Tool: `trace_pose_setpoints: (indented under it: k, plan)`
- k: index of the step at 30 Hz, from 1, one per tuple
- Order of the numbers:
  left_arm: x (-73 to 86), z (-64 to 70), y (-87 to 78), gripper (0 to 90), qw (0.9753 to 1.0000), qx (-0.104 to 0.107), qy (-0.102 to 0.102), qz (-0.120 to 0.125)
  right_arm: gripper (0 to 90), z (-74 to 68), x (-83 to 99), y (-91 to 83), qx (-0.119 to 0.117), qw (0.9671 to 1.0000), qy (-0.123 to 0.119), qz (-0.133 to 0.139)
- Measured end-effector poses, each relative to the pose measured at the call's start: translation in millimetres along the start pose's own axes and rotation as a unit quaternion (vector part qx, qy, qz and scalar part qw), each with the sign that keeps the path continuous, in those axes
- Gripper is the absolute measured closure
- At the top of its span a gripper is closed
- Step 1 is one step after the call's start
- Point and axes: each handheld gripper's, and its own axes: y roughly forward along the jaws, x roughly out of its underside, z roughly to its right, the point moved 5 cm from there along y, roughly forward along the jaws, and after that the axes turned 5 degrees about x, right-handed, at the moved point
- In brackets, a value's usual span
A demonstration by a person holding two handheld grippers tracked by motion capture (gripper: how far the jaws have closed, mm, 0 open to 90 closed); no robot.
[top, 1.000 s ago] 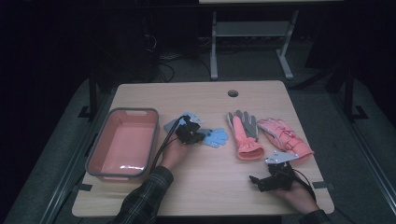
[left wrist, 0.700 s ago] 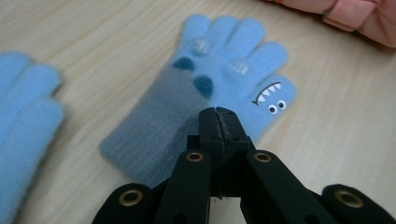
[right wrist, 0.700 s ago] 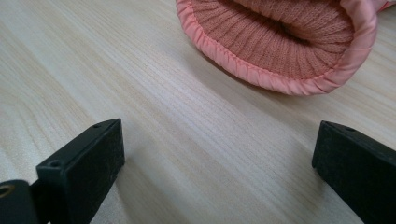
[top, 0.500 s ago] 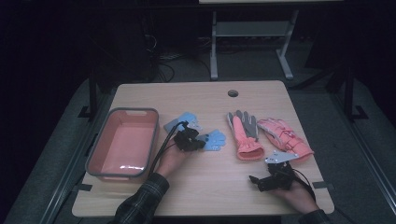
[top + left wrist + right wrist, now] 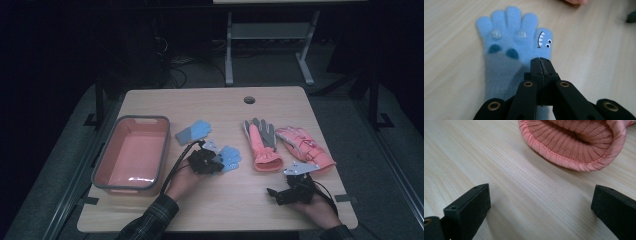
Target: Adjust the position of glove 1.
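Shark-face glove under left claw

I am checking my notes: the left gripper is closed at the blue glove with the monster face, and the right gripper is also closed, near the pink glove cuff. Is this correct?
Not quite. The right gripper is open: the right gripper view shows its jaws wide apart over the table, short of the pink glove cuff. The left gripper is indeed closed at the blue glove.

Readable text: none found.
No words, brands or numbers legible on gloves, tray, table or grippers in any view.
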Motion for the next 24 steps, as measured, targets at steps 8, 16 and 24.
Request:
trace_pose_setpoints:
  k: [8,16,24]
  plan:
    - [0.4,17.2,-4.6,89.5,0.9996,0.018,0.013,0.02,1.7,0.2,0.1,-0.1,0.0,1.0,-0.001,-0.001]
    - [-10.3,-1.7,-14.9,78.5,0.9983,-0.03,0.026,0.042,1.7,0.1,0.1,-0.2,0.0,1.0,-0.001,-0.001]
    - [-4.2,-4.8,5.2,77.4,0.9986,-0.039,0.034,0.008,1.7,0.1,0.1,-0.1,0.0,1.0,-0.001,-0.001]
